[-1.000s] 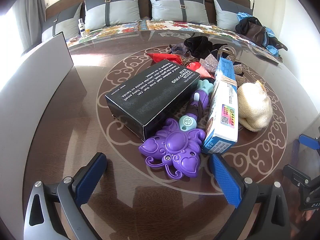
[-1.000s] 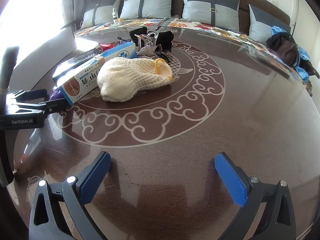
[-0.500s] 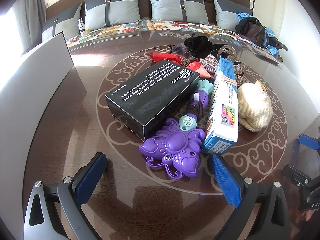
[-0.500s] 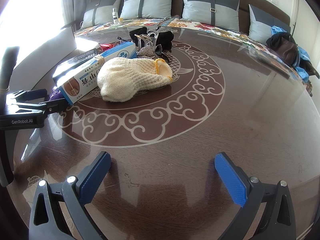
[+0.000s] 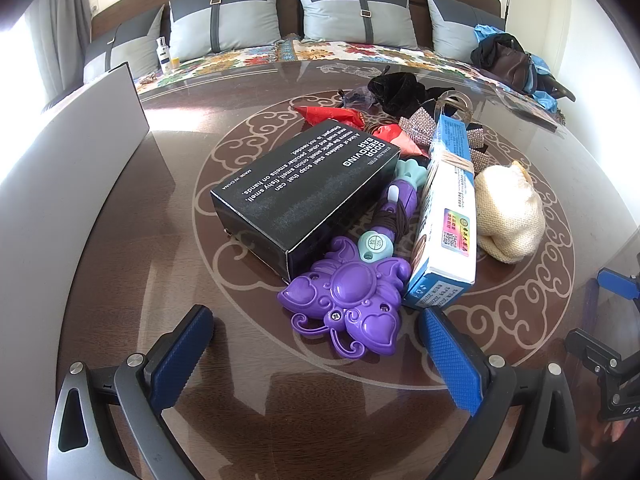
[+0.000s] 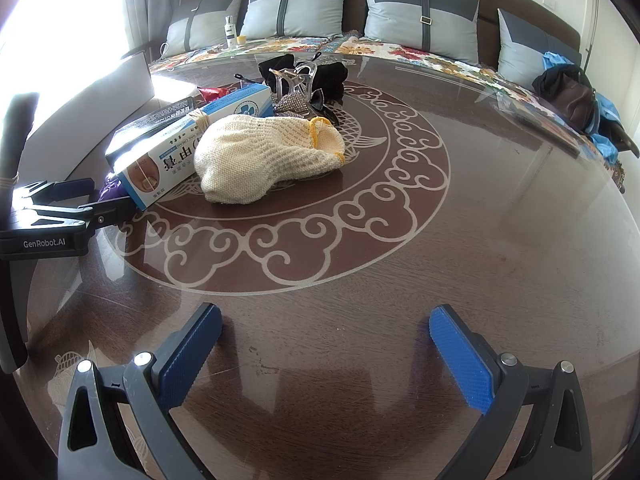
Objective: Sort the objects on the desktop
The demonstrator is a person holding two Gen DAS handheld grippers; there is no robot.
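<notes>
Half-hidden purple toy (image 5: 352, 300) between two boxes

On the round table (image 5: 120, 240), the clutter sits in the middle of the left wrist frame. The soap box (image 5: 308, 196) lies left of centre. The flower-shaped toy (image 5: 348, 300) lies at its lower right corner, its handle running up between the soap box and the long carton (image 5: 448, 216). The knitted pouch (image 5: 508, 216) lies right of the carton, touching it. Above them, toward the upper centre, lie the crumpled wrapper (image 5: 344, 116), the studded strap (image 5: 420, 128) and the dark cloth (image 5: 396, 88). A flat board (image 5: 80, 152) stands along the left edge. Cushions (image 5: 356, 12) line the top of the frame, a small bottle (image 5: 164, 54) at upper left, a bag (image 5: 508, 62) at upper right.
</notes>
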